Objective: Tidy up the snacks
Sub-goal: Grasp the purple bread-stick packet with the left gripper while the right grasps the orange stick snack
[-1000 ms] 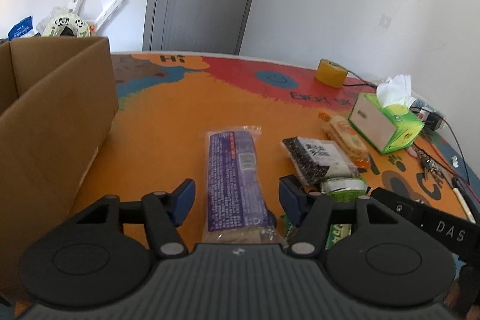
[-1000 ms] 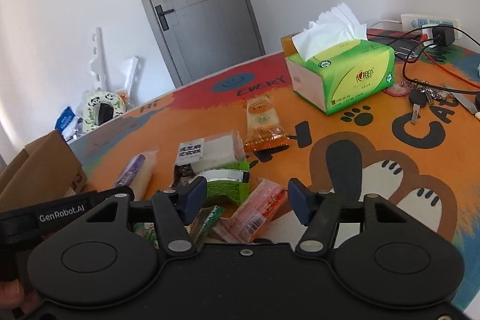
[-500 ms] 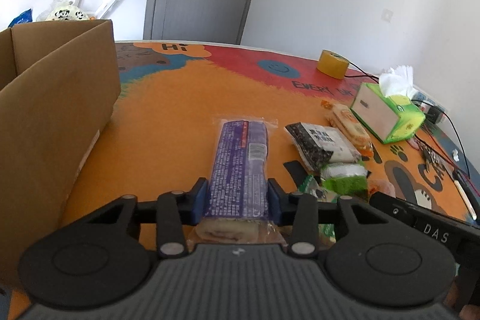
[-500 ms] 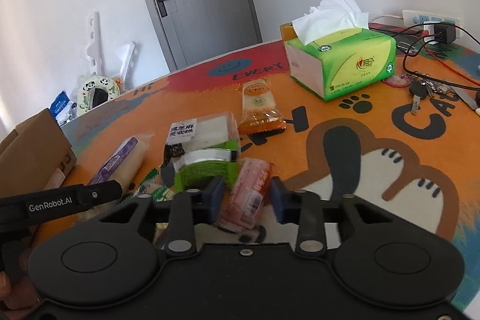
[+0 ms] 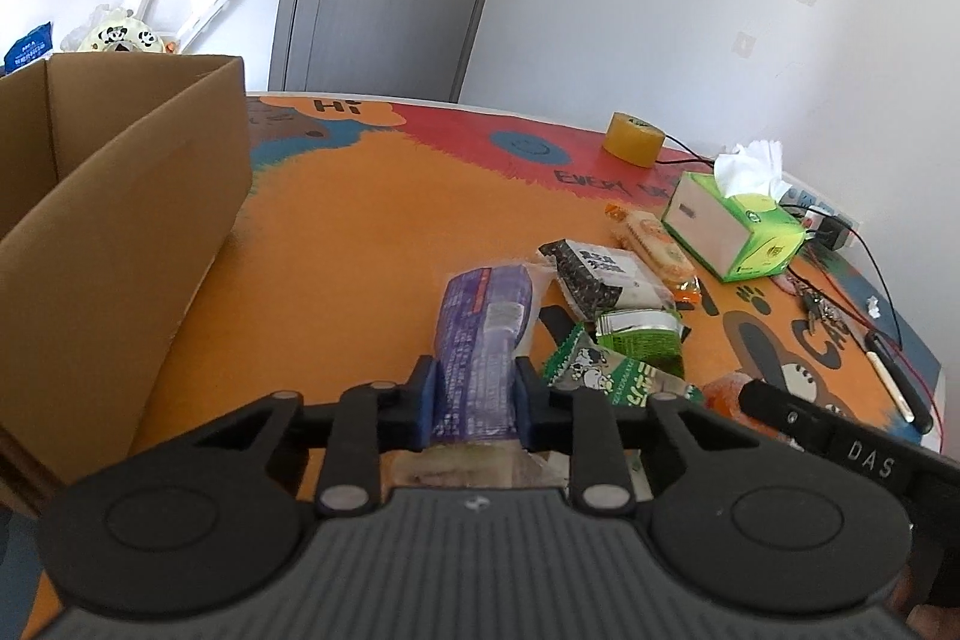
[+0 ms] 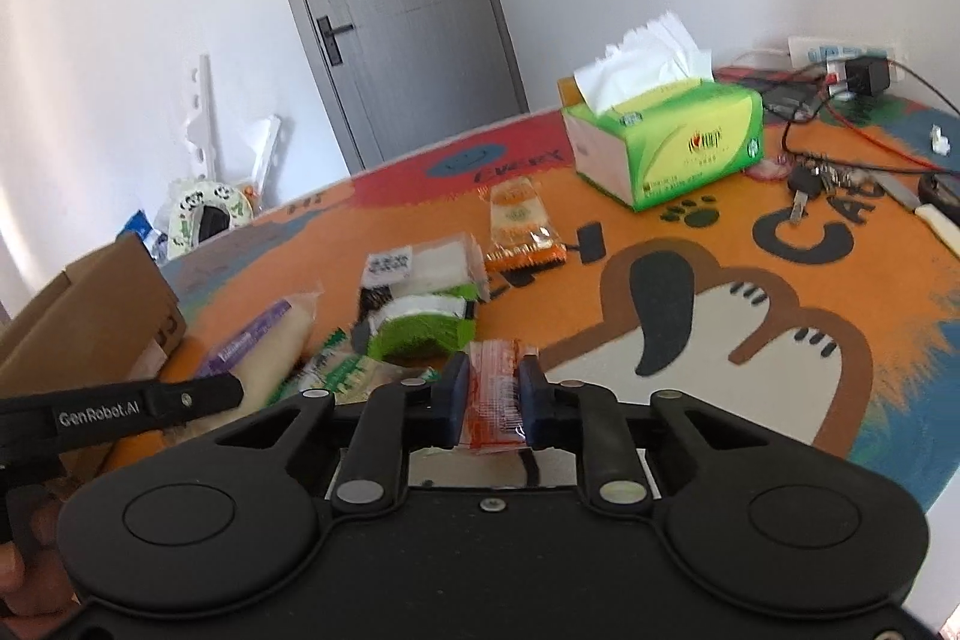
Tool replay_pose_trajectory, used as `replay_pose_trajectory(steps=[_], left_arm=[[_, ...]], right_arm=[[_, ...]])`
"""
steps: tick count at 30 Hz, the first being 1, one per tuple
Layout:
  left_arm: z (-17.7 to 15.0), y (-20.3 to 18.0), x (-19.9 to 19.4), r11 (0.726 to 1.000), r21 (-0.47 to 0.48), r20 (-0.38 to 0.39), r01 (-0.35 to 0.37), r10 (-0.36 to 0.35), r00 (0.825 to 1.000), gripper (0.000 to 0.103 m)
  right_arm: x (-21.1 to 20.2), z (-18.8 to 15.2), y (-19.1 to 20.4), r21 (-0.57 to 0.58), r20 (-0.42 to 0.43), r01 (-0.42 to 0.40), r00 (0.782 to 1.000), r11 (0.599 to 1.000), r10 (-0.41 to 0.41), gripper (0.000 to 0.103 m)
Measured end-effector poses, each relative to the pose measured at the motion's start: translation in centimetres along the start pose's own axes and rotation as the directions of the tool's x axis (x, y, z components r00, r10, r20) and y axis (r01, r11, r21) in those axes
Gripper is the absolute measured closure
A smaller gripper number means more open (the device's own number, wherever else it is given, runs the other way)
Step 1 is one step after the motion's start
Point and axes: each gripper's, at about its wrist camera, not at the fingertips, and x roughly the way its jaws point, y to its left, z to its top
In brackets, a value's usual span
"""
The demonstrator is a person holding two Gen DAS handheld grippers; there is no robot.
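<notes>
1. Table: orange cartoon-print top. All snacks lie on it, in a loose cluster between the two grippers and the tissue box.
2. Carton: open cardboard box at the table's left side, well apart from the snacks. I cannot see its inside.
3. Tissue box: green, upright, beyond the snacks, with keys and cables beside it.
4. Left gripper: I read its jaws as having just been closing; the pads now press both sides of the purple pack, whose near end sits between them.
5. Right gripper: its jaws have likewise just been closing and now clamp the red pack, which stands on edge between the pads.
6. Loose snacks: black-and-white pack, orange pack behind it, green pack in front, green-white pack nearest. The four lie touching or just beside one another.
7. Tape roll: yellow, at the far edge.
</notes>
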Motion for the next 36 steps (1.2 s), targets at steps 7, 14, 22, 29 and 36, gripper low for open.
replay_pose_trajectory(steps=[7, 14, 22, 29, 36], left_arm=[[-0.1, 0.3, -1.4, 1.000, -0.003, 0.001, 0.018, -0.018, 1.000, 0.084], [-0.3, 0.6, -2.4, 1.000, 0.008, -0.011, 0.020, -0.020, 1.000, 0.080], [-0.3, 0.6, -0.9, 1.000, 0.008, -0.009, -0.009, 0.010, 1.000, 0.058], [-0.7, -0.2, 1.0, 0.999, 0.035, -0.027, -0.030, 0.031, 0.999, 0.055], [-1.3, -0.4, 1.3, 0.997, 0.061, -0.019, -0.037, 0.038, 0.999, 0.061]], right_arm=[[-1.0, 0.4, 0.9, -0.028, 0.024, -0.021, 0.999, 0.999, 0.022, 0.102], [-0.5, -0.4, 0.2, 0.014, -0.027, 0.009, 1.000, 1.000, -0.009, 0.073], [0.7, -1.3, 0.8, -0.040, -0.059, 0.021, 0.998, 0.999, -0.023, 0.061], [0.3, -1.5, 0.7, -0.098, -0.064, 0.028, 0.997, 0.995, -0.035, 0.080], [-0.4, -1.4, -0.5, -0.037, -0.045, 0.045, 0.998, 0.998, -0.046, 0.082]])
